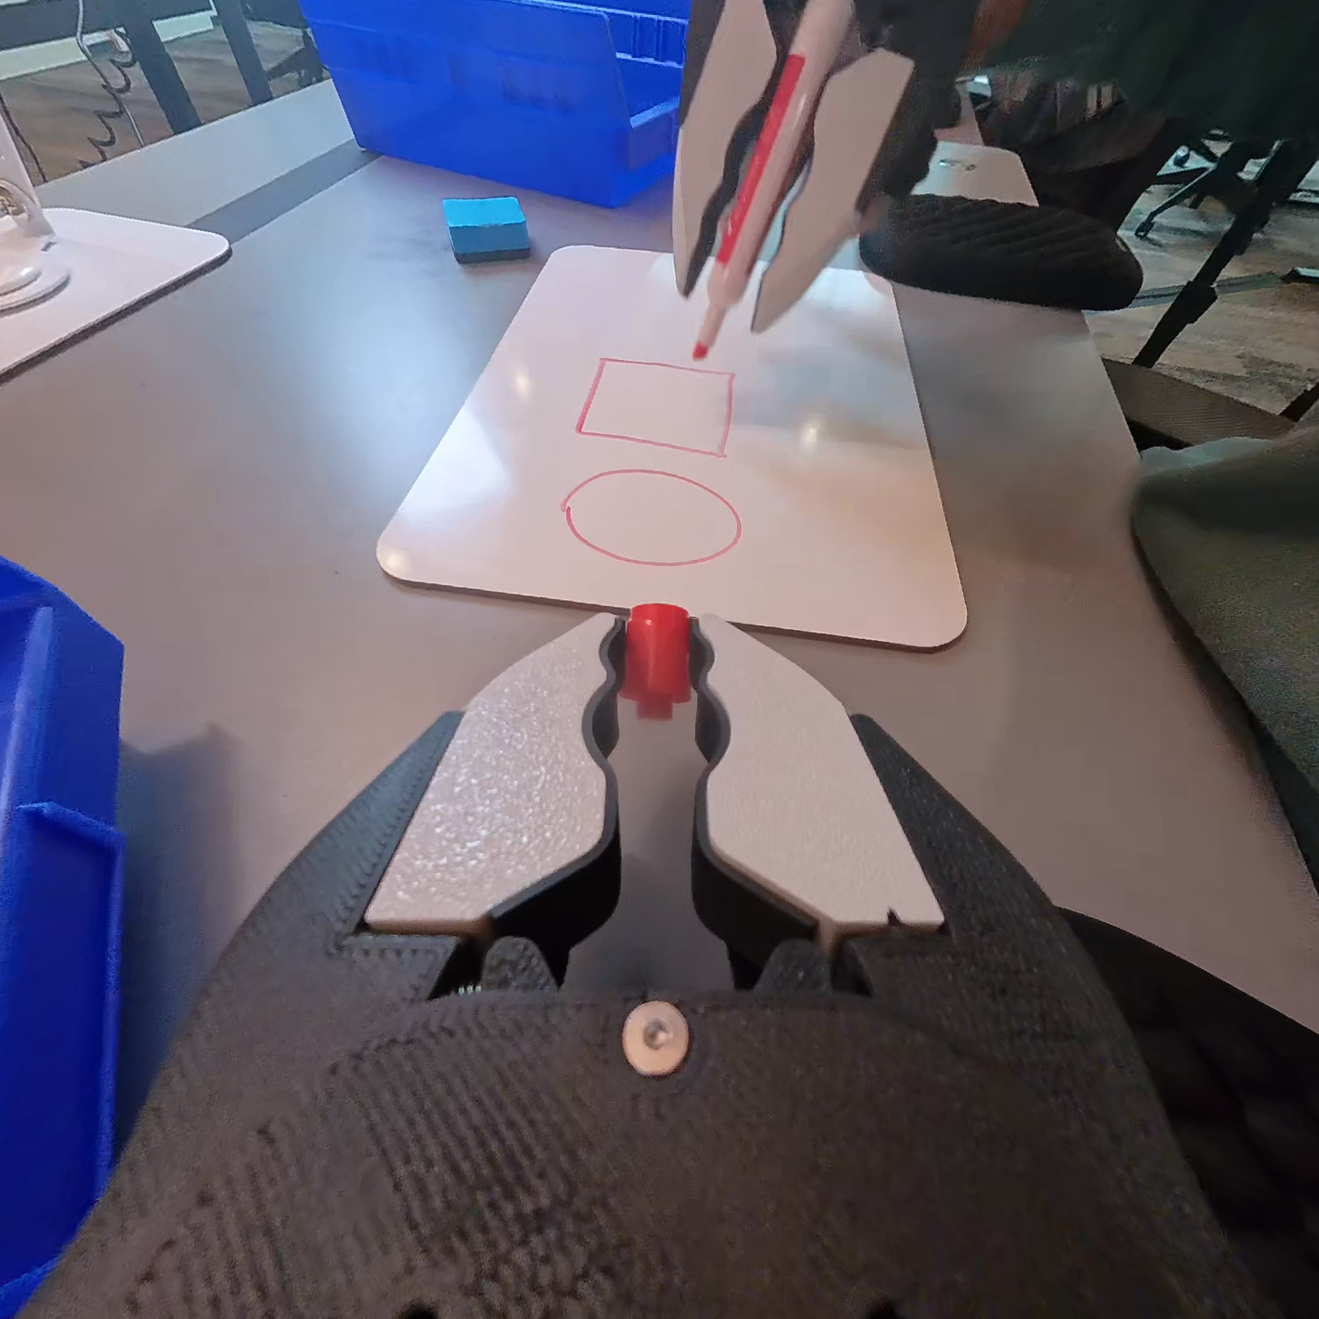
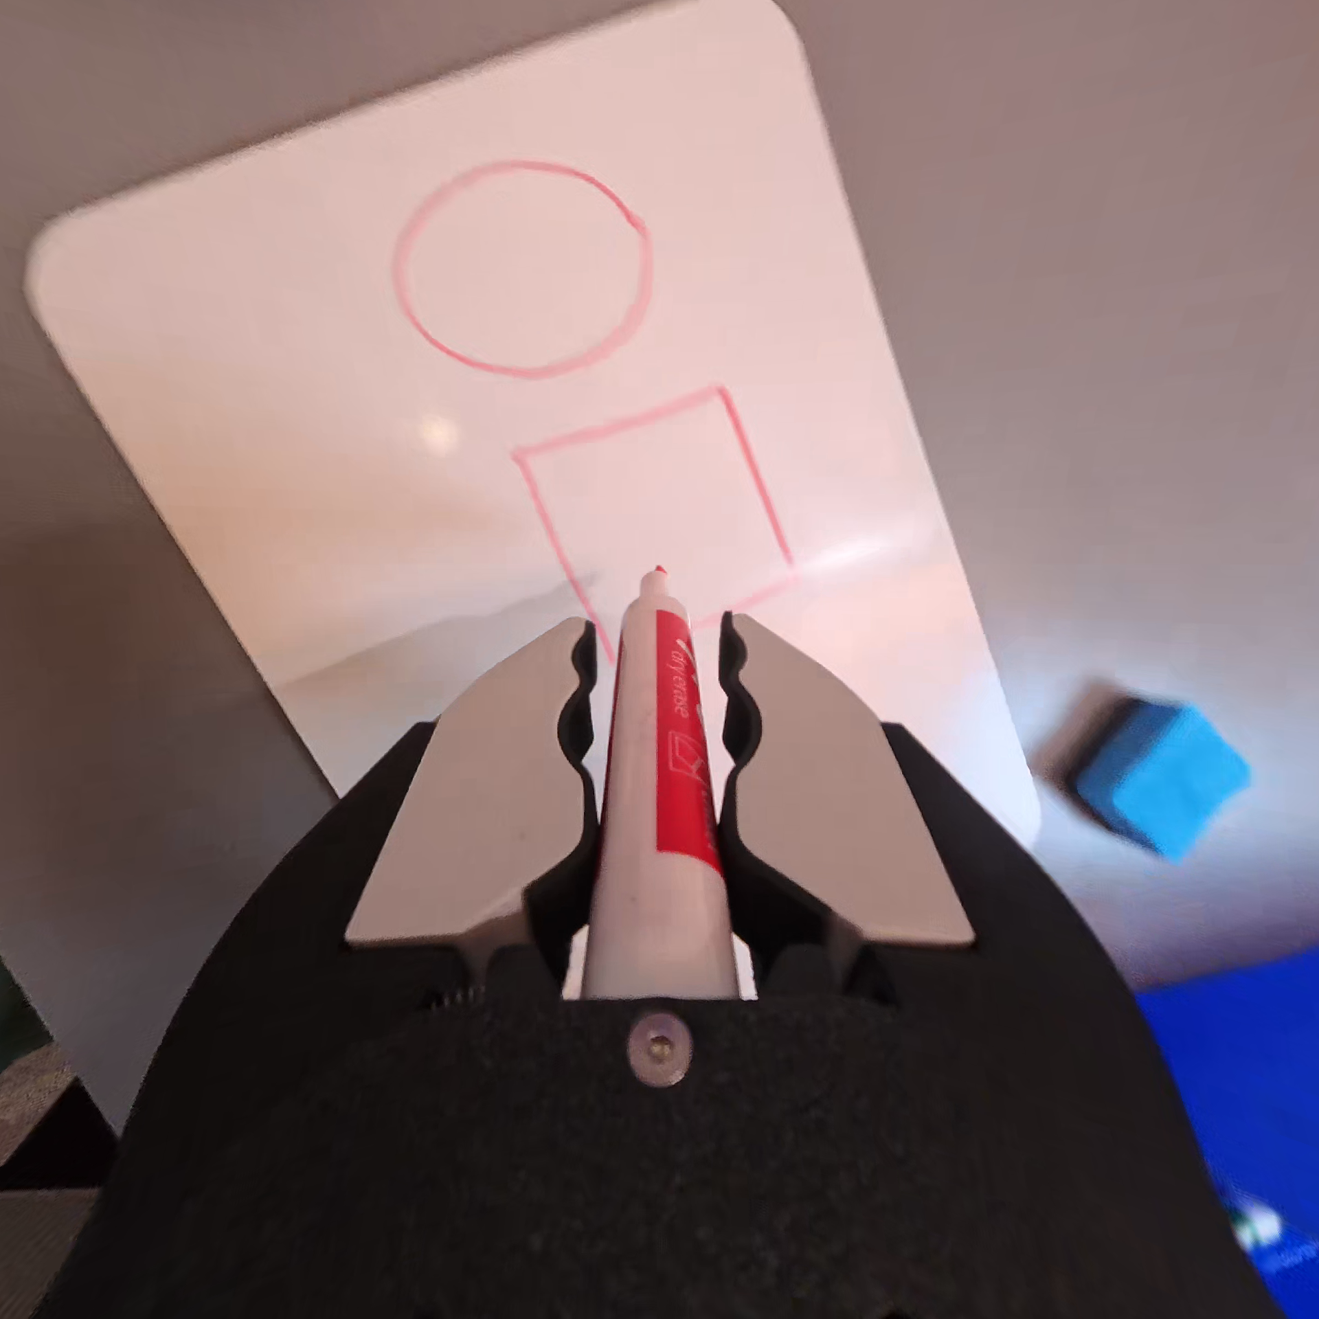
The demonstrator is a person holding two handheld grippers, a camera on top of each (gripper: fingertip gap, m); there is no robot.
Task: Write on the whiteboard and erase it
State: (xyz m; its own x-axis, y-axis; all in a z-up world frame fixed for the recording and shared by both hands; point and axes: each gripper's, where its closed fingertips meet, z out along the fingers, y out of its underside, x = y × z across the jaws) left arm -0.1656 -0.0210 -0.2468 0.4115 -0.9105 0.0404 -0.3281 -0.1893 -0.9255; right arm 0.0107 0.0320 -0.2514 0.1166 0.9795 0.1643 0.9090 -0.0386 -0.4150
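Note:
A white whiteboard [image 1: 842, 499] lies flat on the grey table, with a red square [image 1: 655, 405] and a red circle [image 1: 652, 517] drawn on it. My right gripper [image 1: 721, 307] is shut on a red-and-white marker [image 1: 756, 193], uncapped, tip down just above the board beyond the square. In the right wrist view the gripper [image 2: 657, 628] holds the marker [image 2: 660, 785] over the whiteboard [image 2: 285, 400]. My left gripper [image 1: 653, 628] is shut on the red marker cap [image 1: 655, 653] at the board's near edge. A blue eraser [image 1: 487, 228] lies left of the board's far end; it also shows in the right wrist view [image 2: 1163, 778].
A blue bin [image 1: 514, 86] stands behind the eraser and another blue bin [image 1: 50, 892] sits at my near left. A white pad [image 1: 107, 278] with a glass object is at the far left. A black chair [image 1: 999, 250] and grey cloth [image 1: 1227, 542] lie right. My right fingertips sit around 20 cm from my left ones.

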